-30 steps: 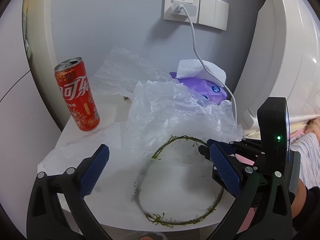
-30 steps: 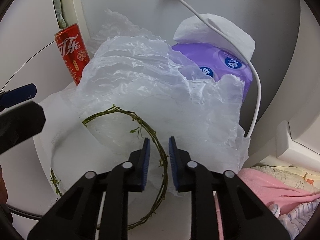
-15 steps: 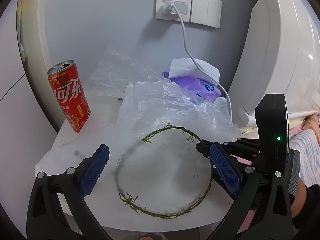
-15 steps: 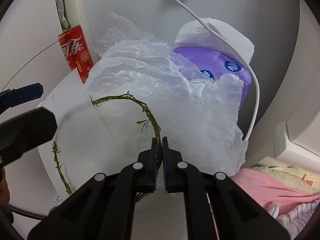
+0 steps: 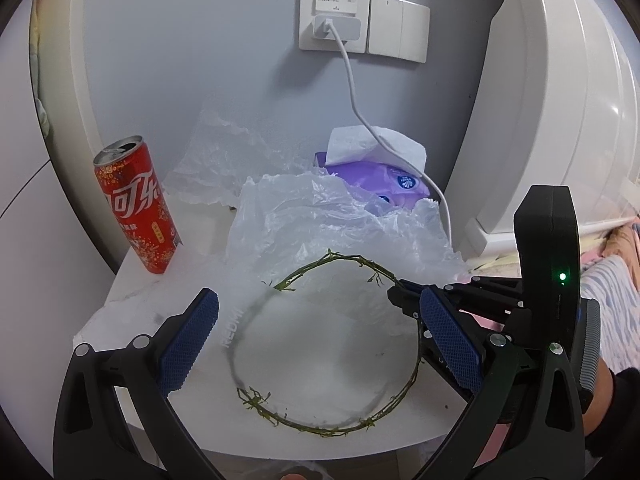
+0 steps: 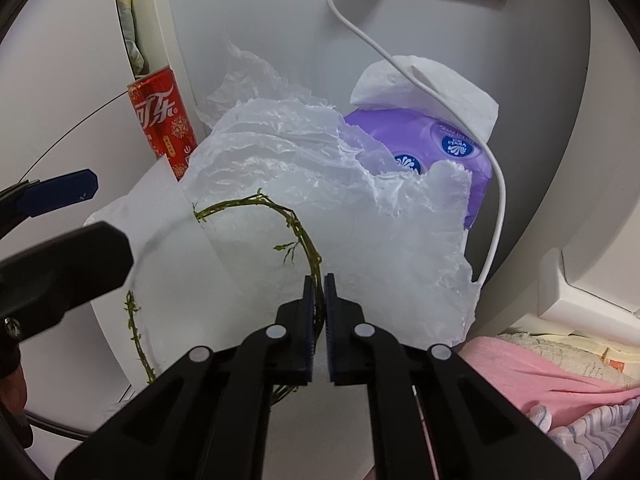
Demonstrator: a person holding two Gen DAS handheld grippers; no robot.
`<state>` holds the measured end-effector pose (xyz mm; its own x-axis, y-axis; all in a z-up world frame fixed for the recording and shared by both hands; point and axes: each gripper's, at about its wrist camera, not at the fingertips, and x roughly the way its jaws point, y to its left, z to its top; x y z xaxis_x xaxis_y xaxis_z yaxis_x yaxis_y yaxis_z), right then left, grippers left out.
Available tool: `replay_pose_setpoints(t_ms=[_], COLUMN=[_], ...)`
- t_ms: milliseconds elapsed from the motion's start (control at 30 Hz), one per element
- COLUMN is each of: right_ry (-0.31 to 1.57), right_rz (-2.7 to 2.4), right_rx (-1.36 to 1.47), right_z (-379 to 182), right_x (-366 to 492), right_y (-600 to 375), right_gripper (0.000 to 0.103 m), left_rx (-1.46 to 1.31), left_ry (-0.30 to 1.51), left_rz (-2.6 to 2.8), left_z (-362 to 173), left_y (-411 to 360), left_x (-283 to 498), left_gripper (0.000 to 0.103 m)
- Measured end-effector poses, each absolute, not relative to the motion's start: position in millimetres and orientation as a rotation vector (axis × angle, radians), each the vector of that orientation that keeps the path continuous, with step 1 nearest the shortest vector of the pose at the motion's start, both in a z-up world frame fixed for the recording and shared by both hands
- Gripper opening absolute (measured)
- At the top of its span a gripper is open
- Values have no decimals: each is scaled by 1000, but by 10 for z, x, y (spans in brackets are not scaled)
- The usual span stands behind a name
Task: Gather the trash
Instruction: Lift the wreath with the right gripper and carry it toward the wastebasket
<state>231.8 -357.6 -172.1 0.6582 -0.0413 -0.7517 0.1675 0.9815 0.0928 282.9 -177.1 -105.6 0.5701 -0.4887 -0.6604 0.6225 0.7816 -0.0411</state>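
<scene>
A green vine wreath [image 5: 332, 432] lies as a ring on the white table [image 5: 132, 284], partly over a crumpled clear plastic bag [image 5: 320, 216]. My right gripper [image 6: 319, 280] is shut on the wreath [image 6: 298, 226] at its right side, the stem pinched between the blue pads; it reaches in from the right [image 5: 394, 294] in the left wrist view. My left gripper [image 5: 320, 304] is open over the near part of the ring, holding nothing. A red cola can [image 5: 136, 208] stands upright at the table's left.
A purple tissue pack [image 5: 384, 180] with a white tissue sticking up sits at the back right, crossed by a white charger cable [image 5: 352, 92] from the wall socket. A white cabinet [image 5: 560, 120] rises on the right. Pink bedding [image 6: 540, 376] lies lower right.
The right gripper's jaws, apart on either side of the wreath stem a second ago, have closed on it. The ring has shifted slightly on the table. The left gripper stays open.
</scene>
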Motion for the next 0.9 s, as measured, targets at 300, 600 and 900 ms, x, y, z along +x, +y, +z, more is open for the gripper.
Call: replay_pose_setpoints(t_ms=[300, 600, 900], right_ry=[809, 755, 720], right_rz=[-102, -129, -123], right_rx=[161, 140, 123], right_z=[-1487, -1174, -931], right_x=[2154, 2018, 1939], right_y=[-3492, -3437, -3301], right_gripper=[6, 6, 6], left_rx=[207, 202, 199], left_ry=[689, 654, 625], left_rz=[-644, -623, -600], left_z=[-887, -649, -436], left_y=[-1674, -1550, -1412], left_x=[2640, 2394, 2151], left_gripper=[98, 98, 98])
